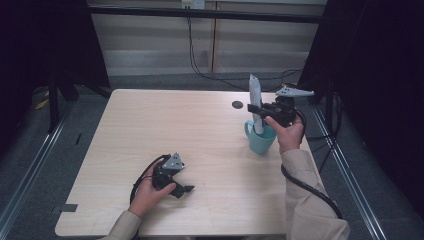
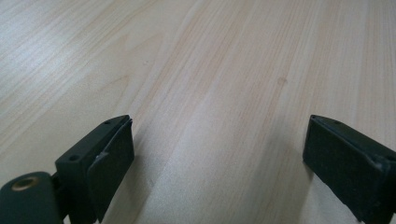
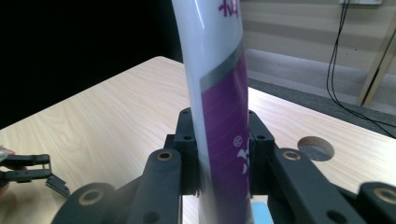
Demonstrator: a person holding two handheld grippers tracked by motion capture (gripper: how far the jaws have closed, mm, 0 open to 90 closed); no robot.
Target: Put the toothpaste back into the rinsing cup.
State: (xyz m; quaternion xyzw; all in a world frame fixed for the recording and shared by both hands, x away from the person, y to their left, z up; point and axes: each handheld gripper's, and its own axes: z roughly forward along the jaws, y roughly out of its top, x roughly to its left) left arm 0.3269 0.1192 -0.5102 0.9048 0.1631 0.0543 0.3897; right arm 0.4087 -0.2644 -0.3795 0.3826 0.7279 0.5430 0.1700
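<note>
**Two grippers, one tube clamped above a cup**

Two grippers at work on a pale wooden counter (image 1: 200,130). At the far right side, right gripper (image 1: 258,111) clamped shut on a tall white-and-purple tube (image 1: 255,95), held by the right hand (image 1: 290,134). Tube upright, leaning slightly, lower end down inside a light blue cup (image 1: 261,139); upper end rising well above the gripper. Cup standing on the counter just in front of a round cable hole (image 1: 237,105), handle turned to the left in the high view.

Seen along the right gripper (image 3: 222,154): tube (image 3: 219,93) squarely between the two black fingers (image 3: 187,140), one finger pressing each side, grip at the purple lower part below a silver band. White upper part running out of the top of that view. A sliver of the blue cup (image 3: 260,215) visible just under the fingers, beside the tube's lower end. Round hole (image 3: 316,148) off to the right, beyond the fingers.

Near the front left of the counter, left gripper (image 1: 185,189) resting low in the left hand (image 1: 150,192), well apart from cup and tube. In its own view, left gripper (image 2: 217,158) spread wide, fingers (image 2: 109,163) far apart with bare wood grain (image 2: 210,93) between them, nothing held.
</note>
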